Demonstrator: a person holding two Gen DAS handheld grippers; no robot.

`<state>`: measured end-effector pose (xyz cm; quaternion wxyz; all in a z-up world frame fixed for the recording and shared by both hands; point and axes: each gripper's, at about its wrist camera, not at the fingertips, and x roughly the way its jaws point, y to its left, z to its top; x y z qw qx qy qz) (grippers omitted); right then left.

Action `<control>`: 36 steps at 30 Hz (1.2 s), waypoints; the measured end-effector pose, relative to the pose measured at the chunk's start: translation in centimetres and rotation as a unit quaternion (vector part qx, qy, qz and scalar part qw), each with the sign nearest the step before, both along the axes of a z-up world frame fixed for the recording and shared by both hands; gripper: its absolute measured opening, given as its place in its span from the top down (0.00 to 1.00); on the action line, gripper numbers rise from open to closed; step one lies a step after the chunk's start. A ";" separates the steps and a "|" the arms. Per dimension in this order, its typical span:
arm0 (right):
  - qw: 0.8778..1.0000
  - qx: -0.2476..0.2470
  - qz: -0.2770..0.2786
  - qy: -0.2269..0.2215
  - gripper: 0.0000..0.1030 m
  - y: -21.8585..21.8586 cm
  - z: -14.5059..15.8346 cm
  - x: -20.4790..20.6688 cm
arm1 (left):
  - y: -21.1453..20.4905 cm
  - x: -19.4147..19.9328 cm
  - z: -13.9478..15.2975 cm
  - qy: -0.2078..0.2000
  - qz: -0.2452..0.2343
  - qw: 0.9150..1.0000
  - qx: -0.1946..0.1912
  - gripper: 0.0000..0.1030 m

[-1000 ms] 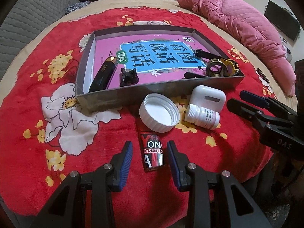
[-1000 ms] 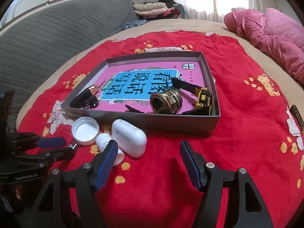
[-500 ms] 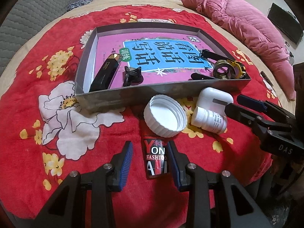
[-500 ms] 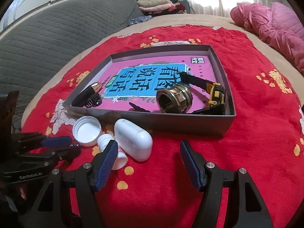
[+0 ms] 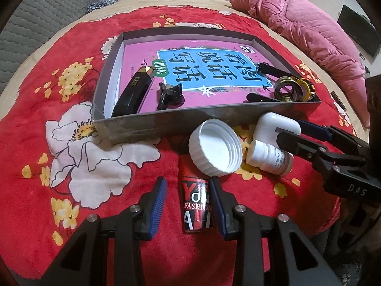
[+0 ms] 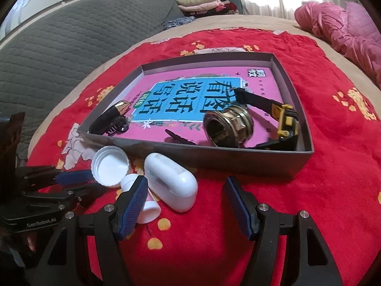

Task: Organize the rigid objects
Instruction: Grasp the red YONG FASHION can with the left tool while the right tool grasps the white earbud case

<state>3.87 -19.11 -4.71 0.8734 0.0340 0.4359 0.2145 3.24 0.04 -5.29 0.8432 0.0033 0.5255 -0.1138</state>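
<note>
A red and black can (image 5: 196,205) lies on the red cloth between the fingers of my left gripper (image 5: 188,202). The gripper is open, with a gap at the left pad. A white bottle cap (image 5: 215,146) rests on the can's far end. My right gripper (image 6: 185,205) is open wide; a white earbud case (image 6: 171,183) lies just past its left fingertip. A small white bottle (image 6: 140,200) is partly hidden behind that finger. In the left wrist view the right gripper (image 5: 289,126) reaches the case (image 5: 273,126) from the right. The grey tray (image 6: 238,162) stands just beyond.
The tray (image 5: 166,121) holds a pink book, a black gold-tipped lighter (image 5: 133,95), a black clip (image 5: 170,95), a brass fitting (image 6: 228,128) and a yellow-black tool (image 6: 288,124). A pink quilt (image 5: 309,31) lies at the back right, a grey sofa (image 6: 59,47) at the left.
My right gripper has come forward and down towards the white case, which now sits at its left fingertip. The left gripper has barely shifted over the can.
</note>
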 end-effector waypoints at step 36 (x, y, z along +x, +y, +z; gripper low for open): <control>0.992 -0.057 0.107 -0.035 0.71 5.2 -0.7 -0.5 | 0.1 0.2 -0.3 0.011 0.004 1.000 -0.008 0.64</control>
